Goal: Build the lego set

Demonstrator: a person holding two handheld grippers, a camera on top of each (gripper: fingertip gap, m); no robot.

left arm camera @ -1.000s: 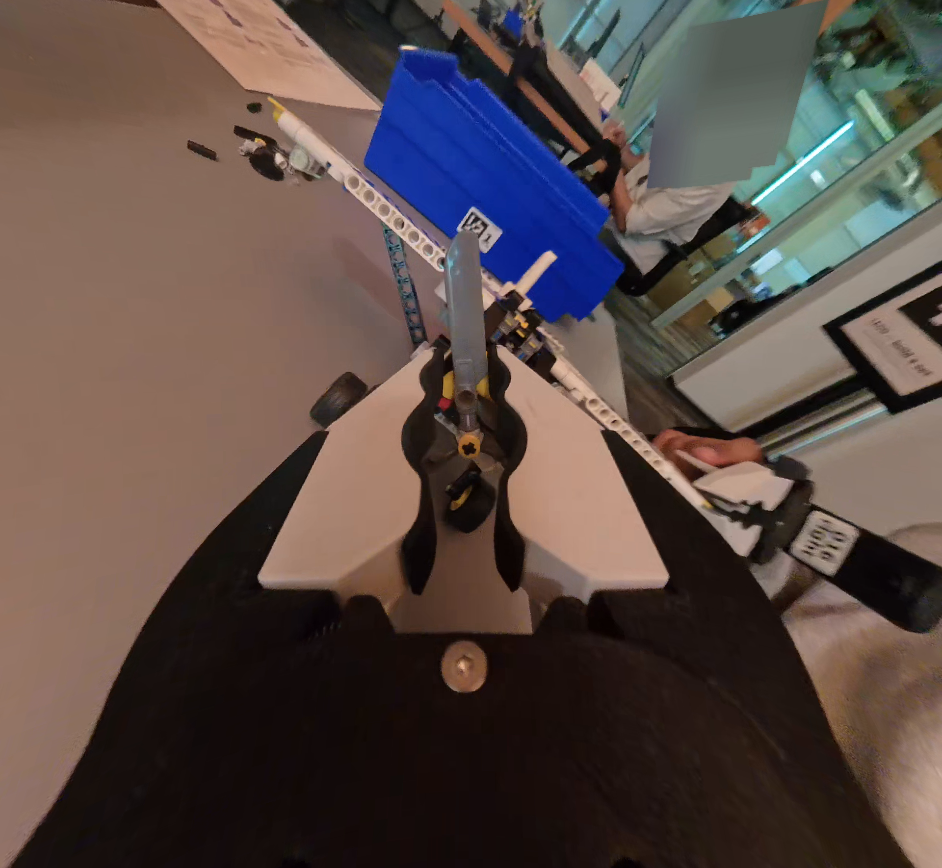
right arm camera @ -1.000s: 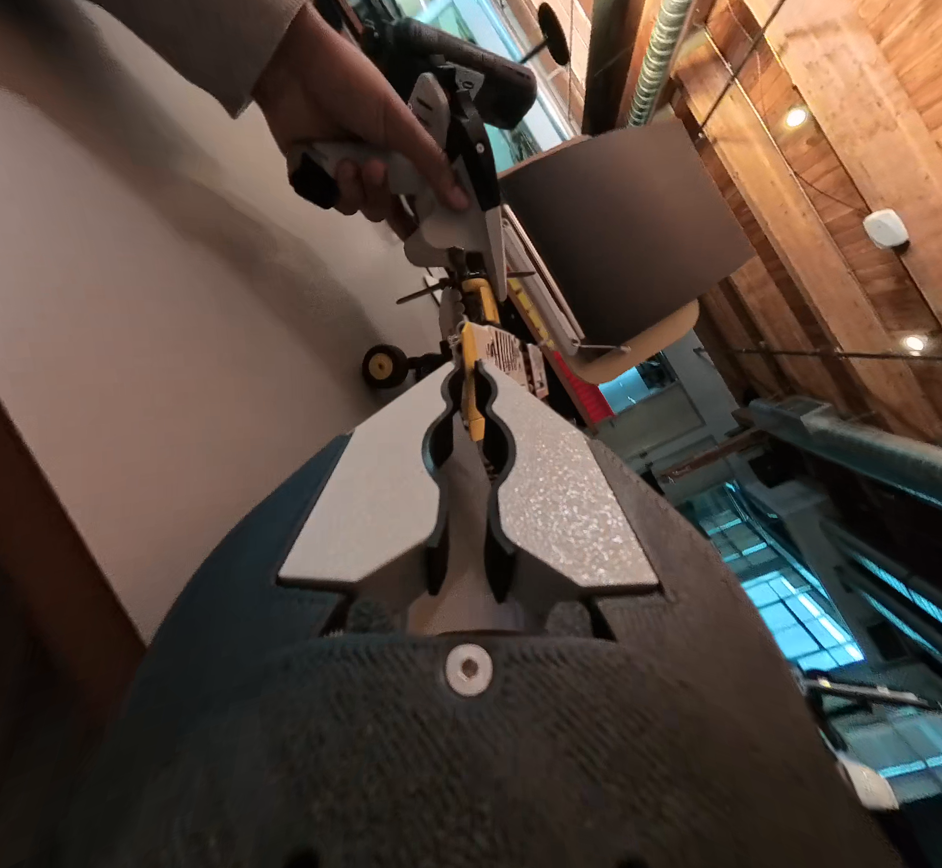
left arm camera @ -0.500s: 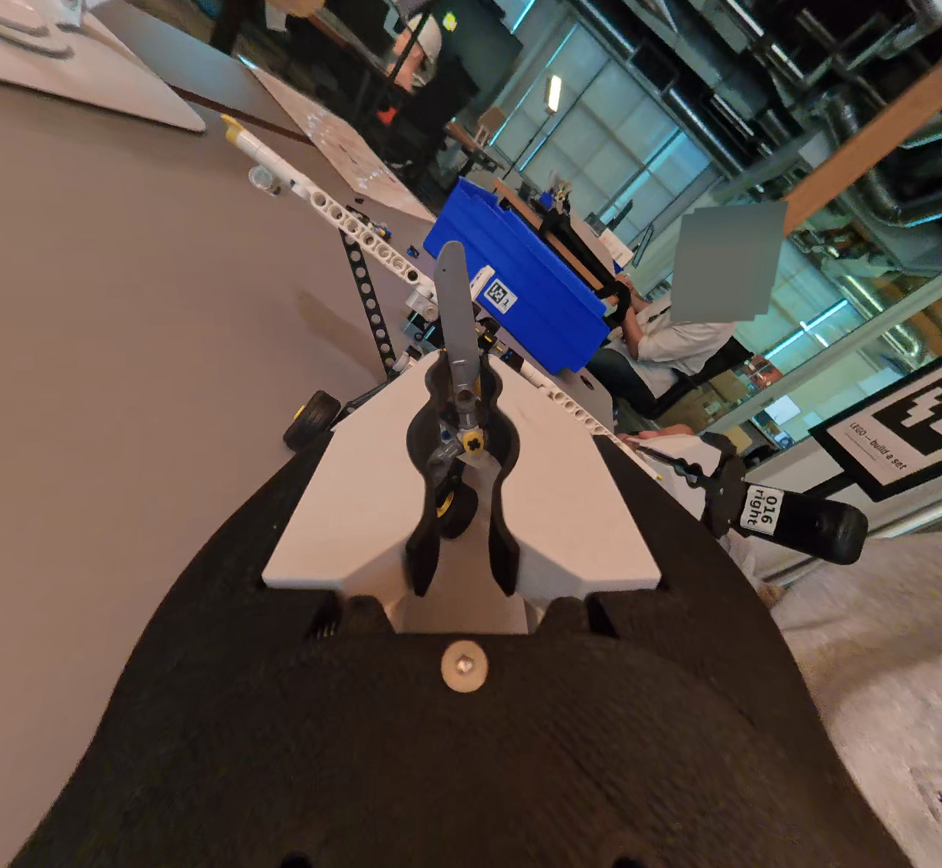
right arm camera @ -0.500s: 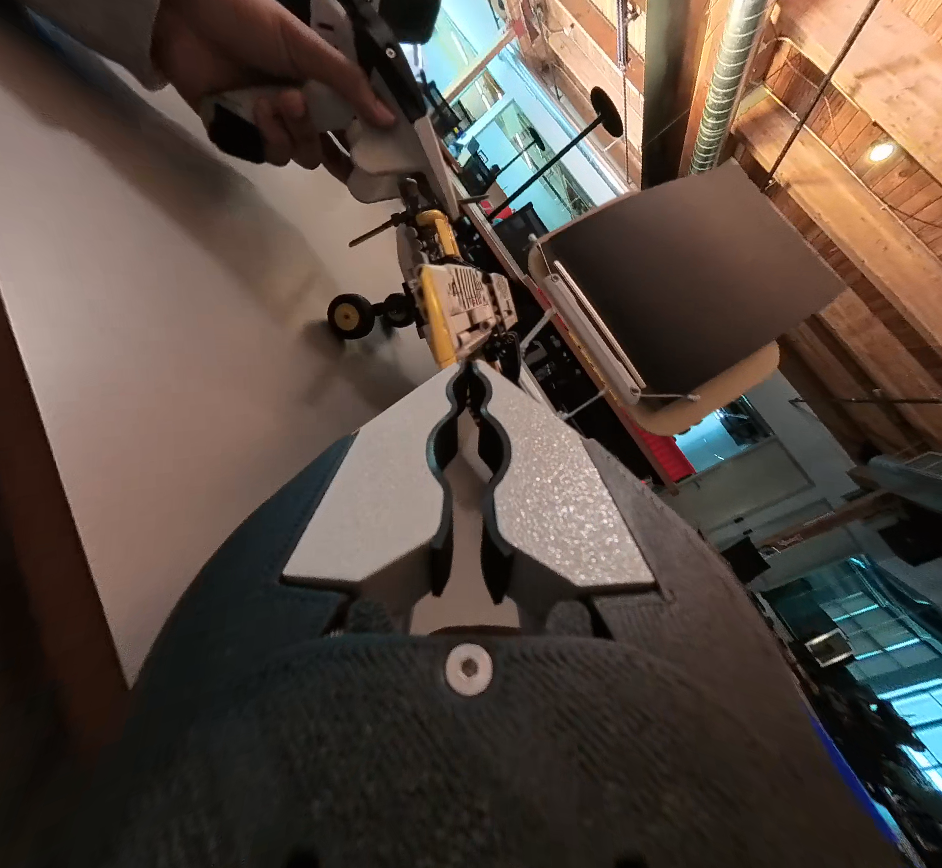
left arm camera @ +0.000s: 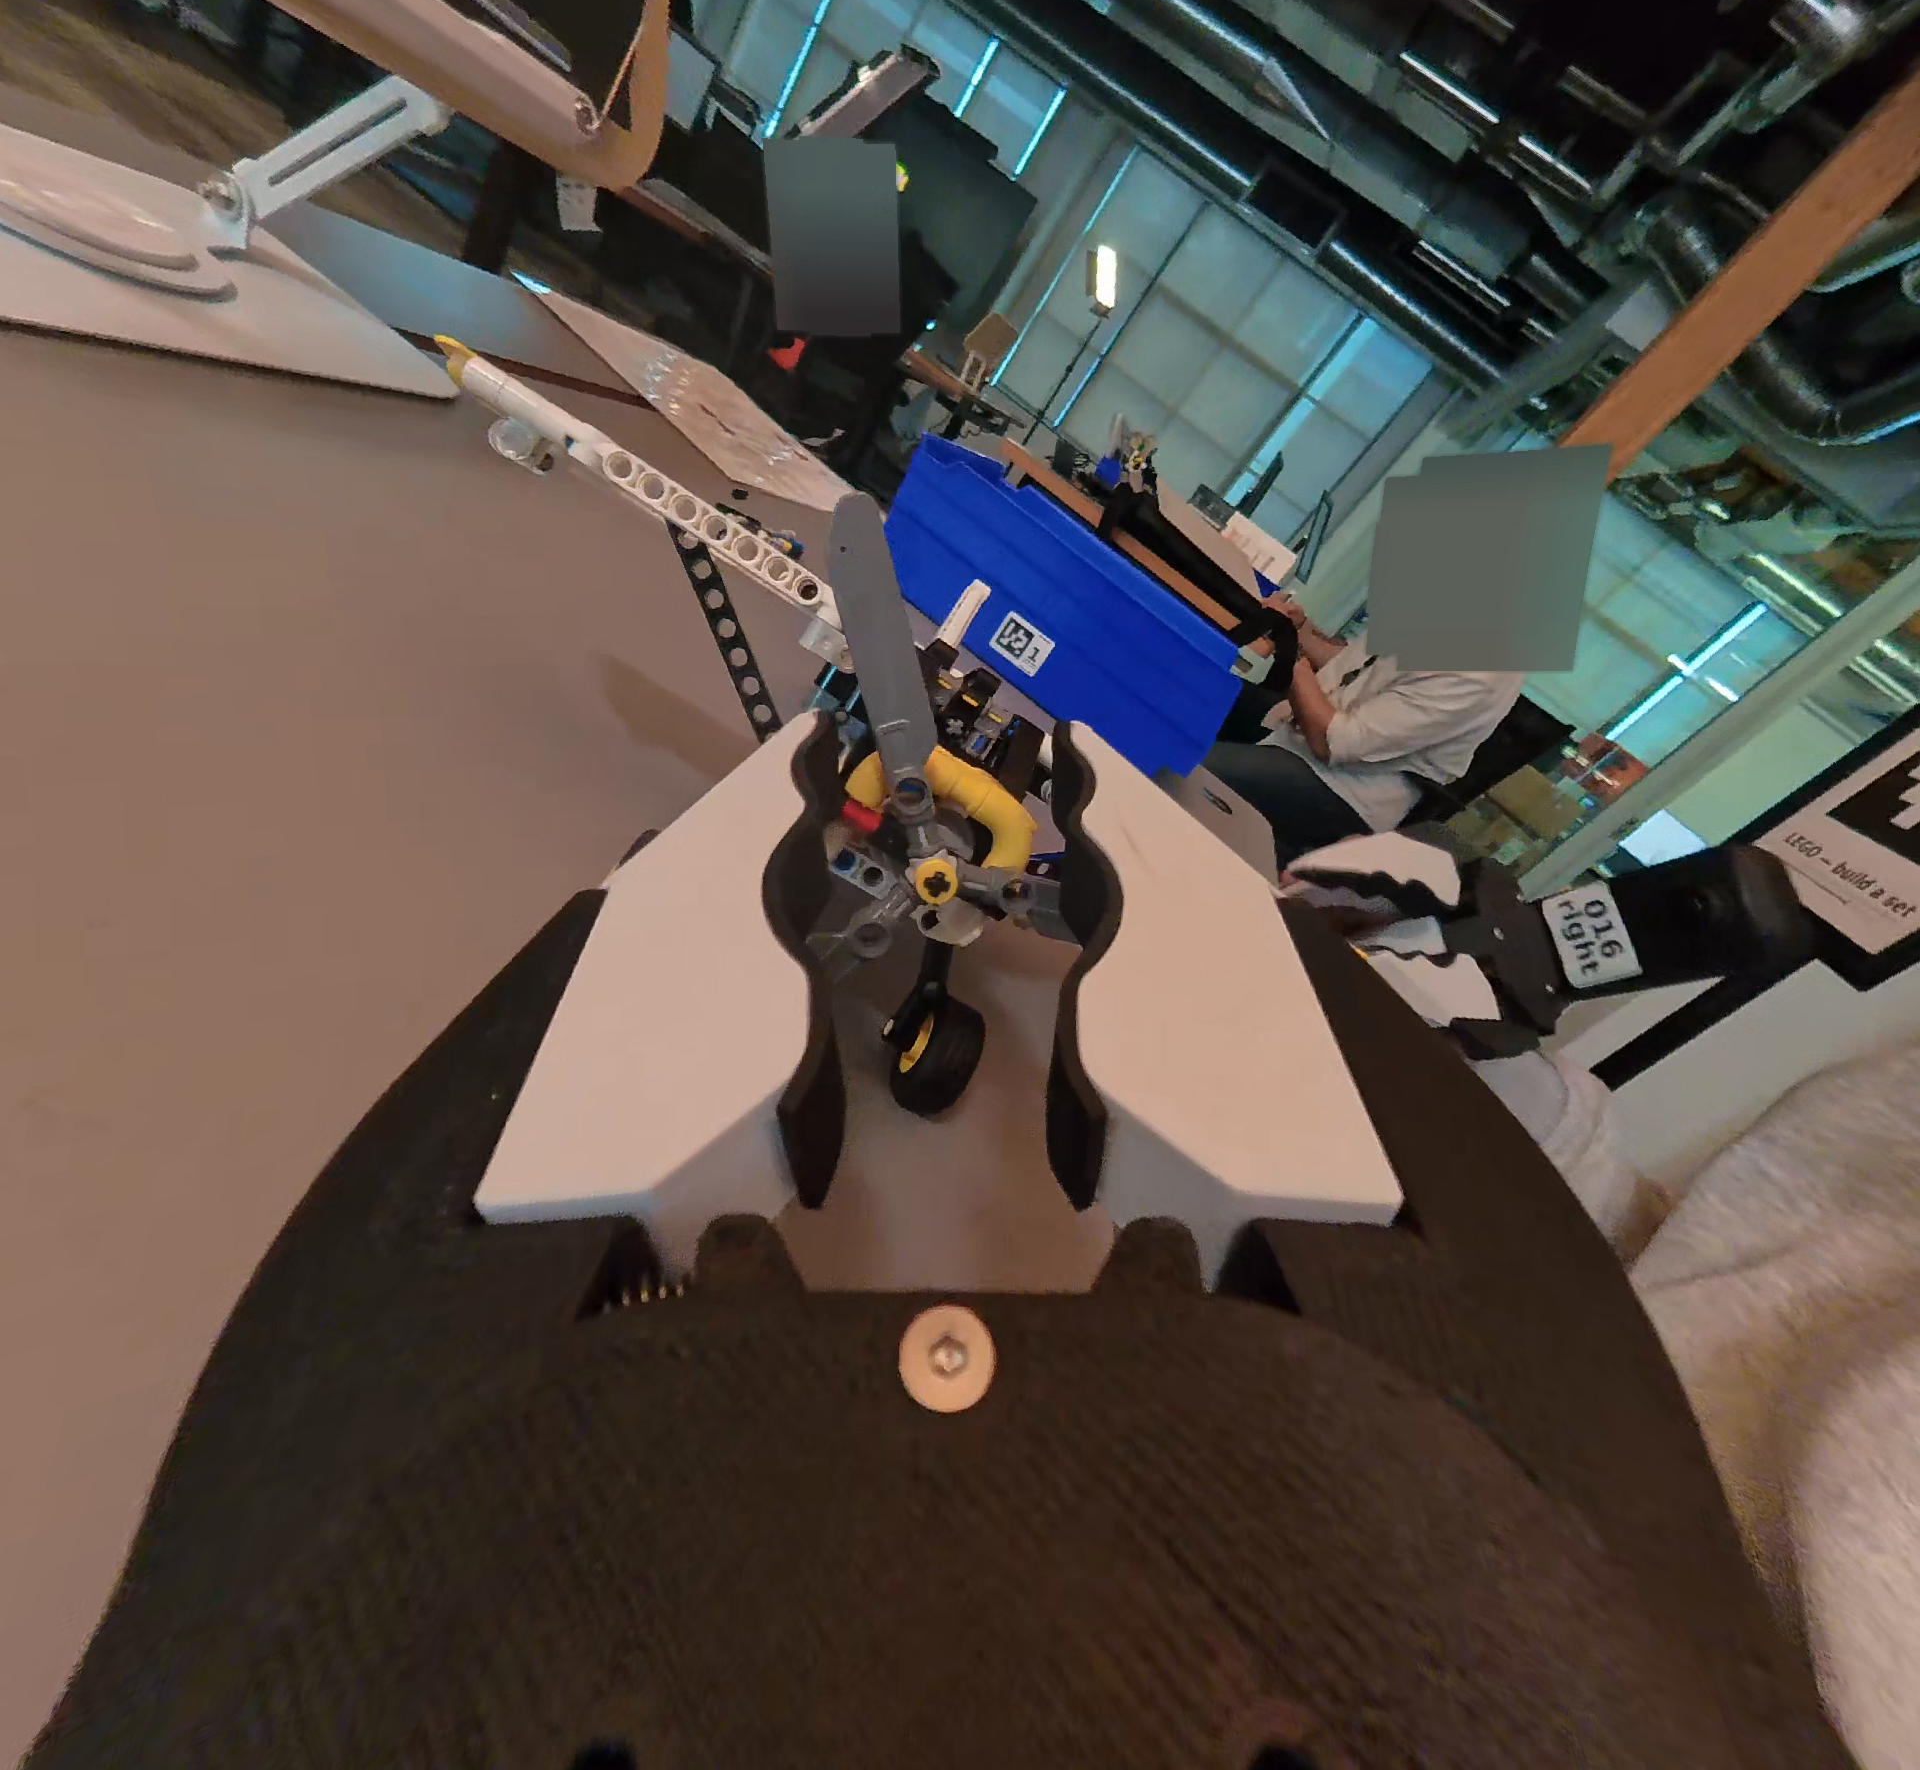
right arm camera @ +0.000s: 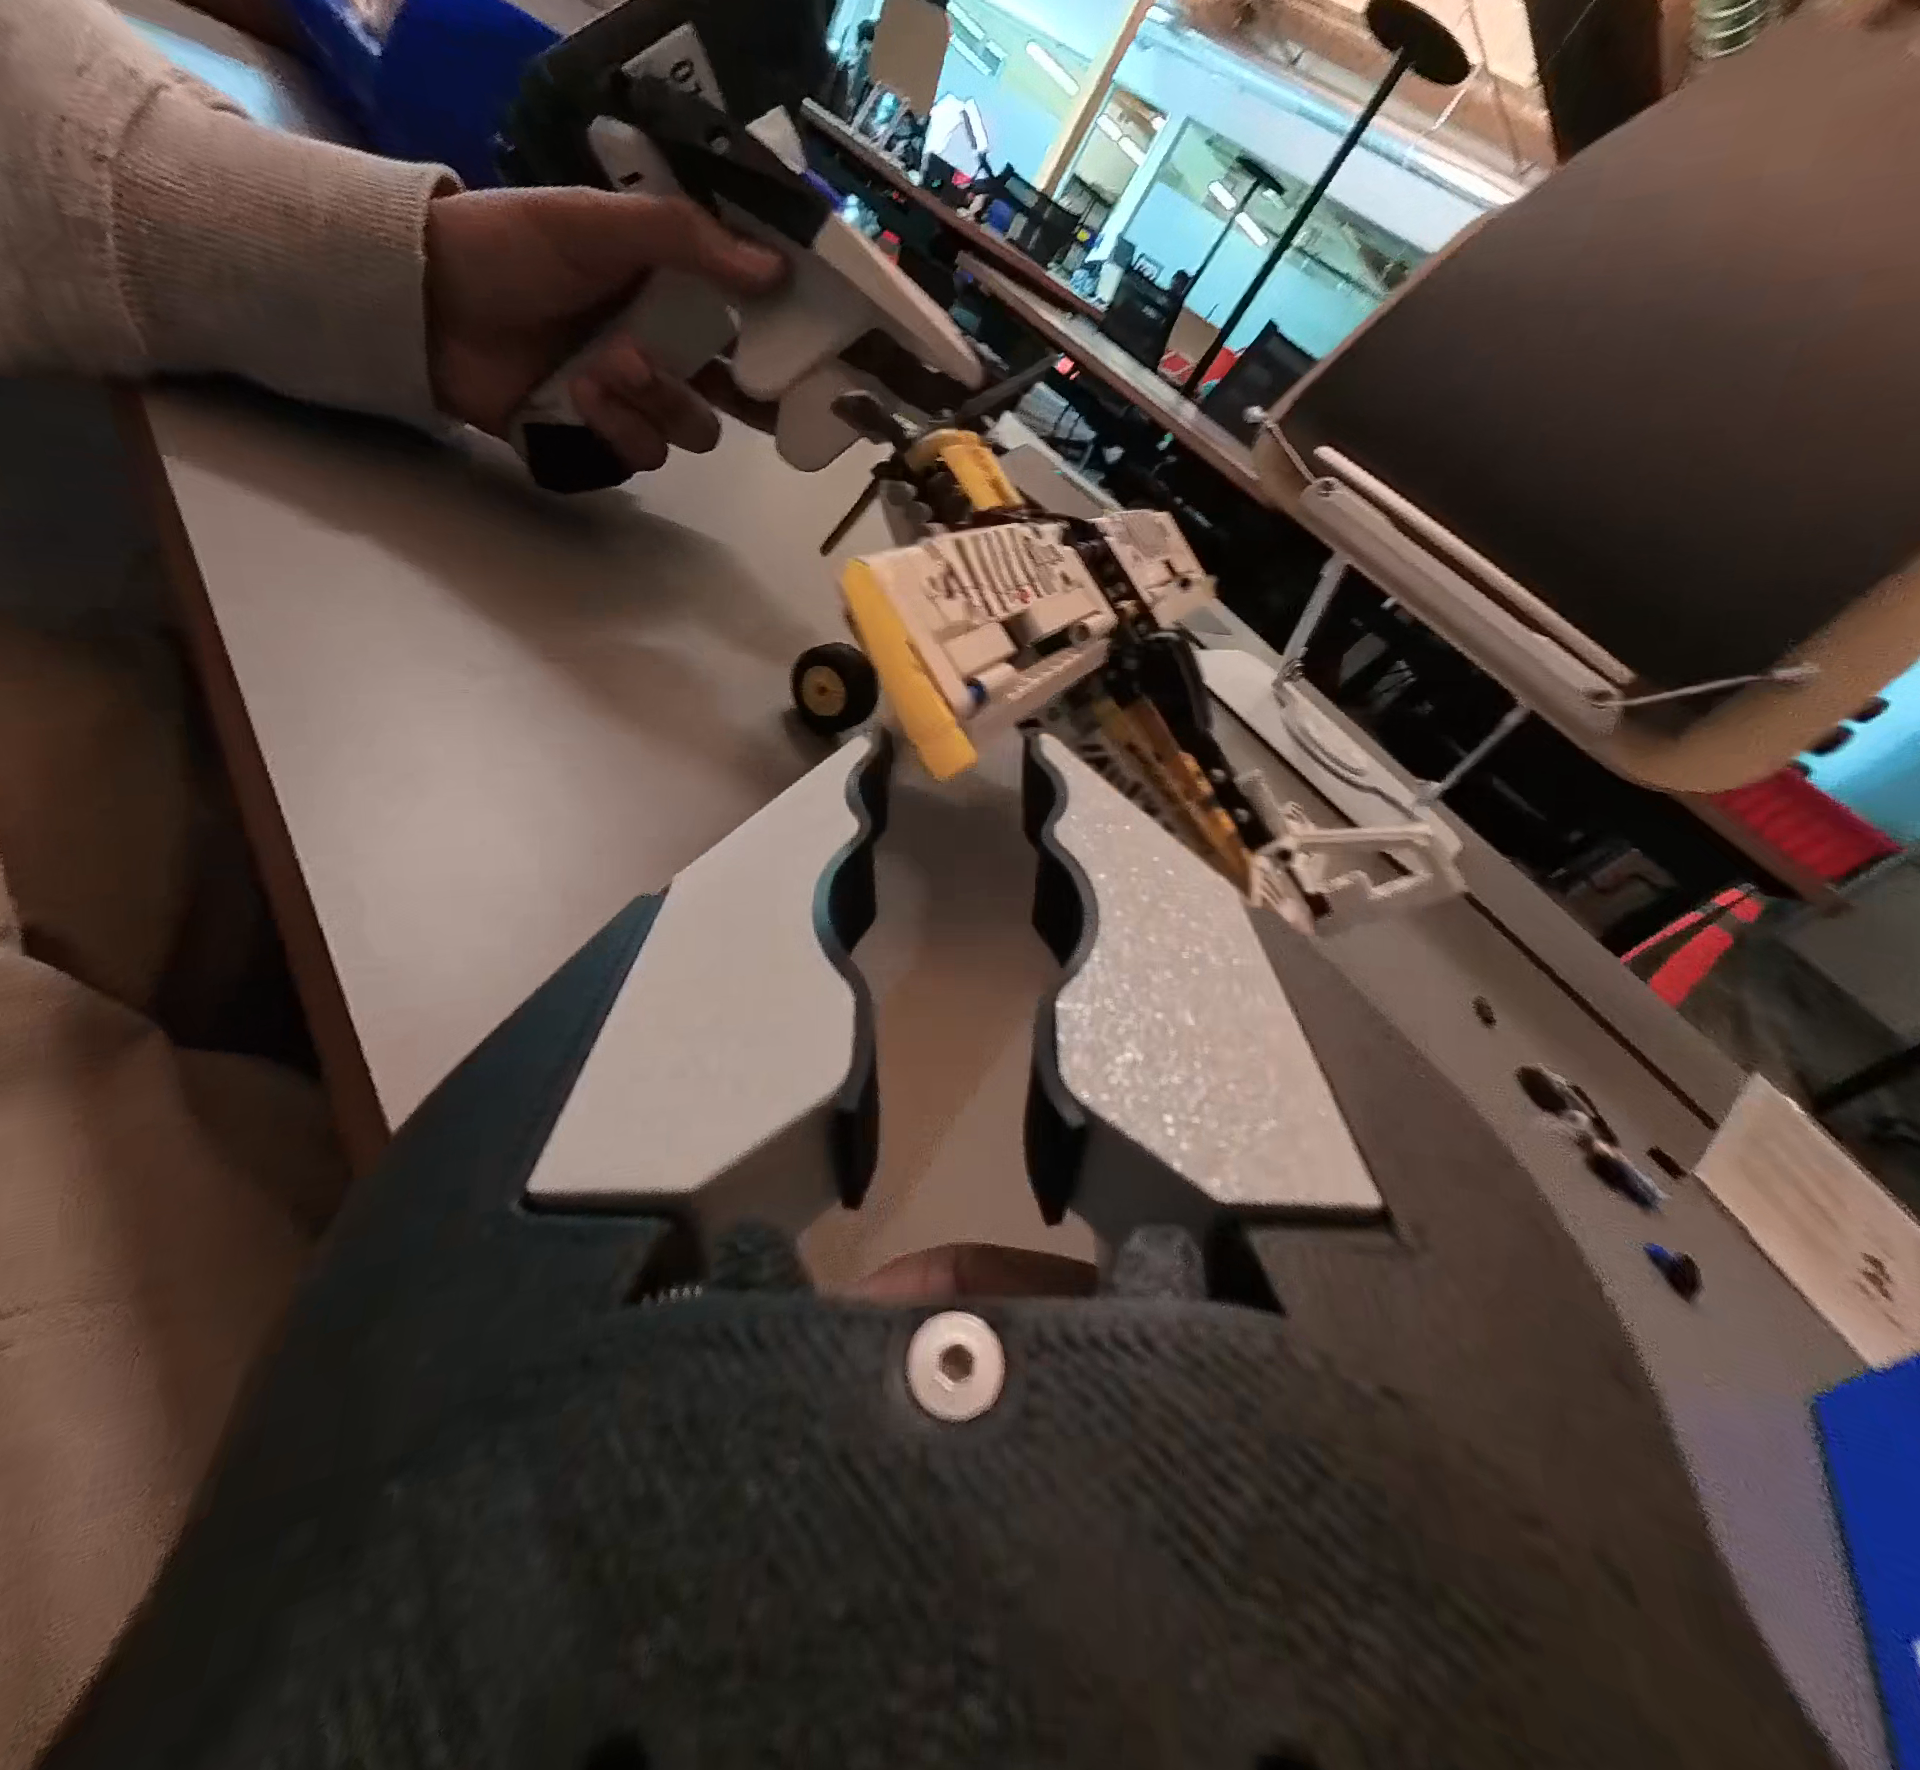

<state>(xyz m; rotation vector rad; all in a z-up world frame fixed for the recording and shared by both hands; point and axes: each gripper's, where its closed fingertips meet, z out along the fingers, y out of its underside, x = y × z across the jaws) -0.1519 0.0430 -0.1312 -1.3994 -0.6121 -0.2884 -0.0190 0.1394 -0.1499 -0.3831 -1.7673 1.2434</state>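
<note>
The lego plane [right arm camera: 1018, 608], white and yellow with a grey propeller [left arm camera: 878, 640] and black wheels [right arm camera: 826, 686], stands on the grey table [right arm camera: 499, 681]. My left gripper [left arm camera: 940, 733] is open, and the plane's nose and yellow curved piece [left arm camera: 987, 790] lie between its fingers. I cannot tell whether they touch. It also shows in the right wrist view [right arm camera: 831, 338], held by a hand. My right gripper [right arm camera: 956, 764] is open and empty, with the yellow wing edge [right arm camera: 914, 712] just ahead of its tips. It also shows in the left wrist view [left arm camera: 1340, 920].
A blue bin [left arm camera: 1049, 619] stands behind the plane. A dark panel on a white stand [right arm camera: 1610, 370] overhangs the table's far side. Small loose pieces [right arm camera: 1590, 1138] and a paper sheet [right arm camera: 1818, 1232] lie at the right. People sit at desks behind. The grippers' ends are close to 15 cm from one another.
My left gripper was shut on the propeller hub and has now opened. My right gripper let go of the yellow wing edge, opened and drew back.
</note>
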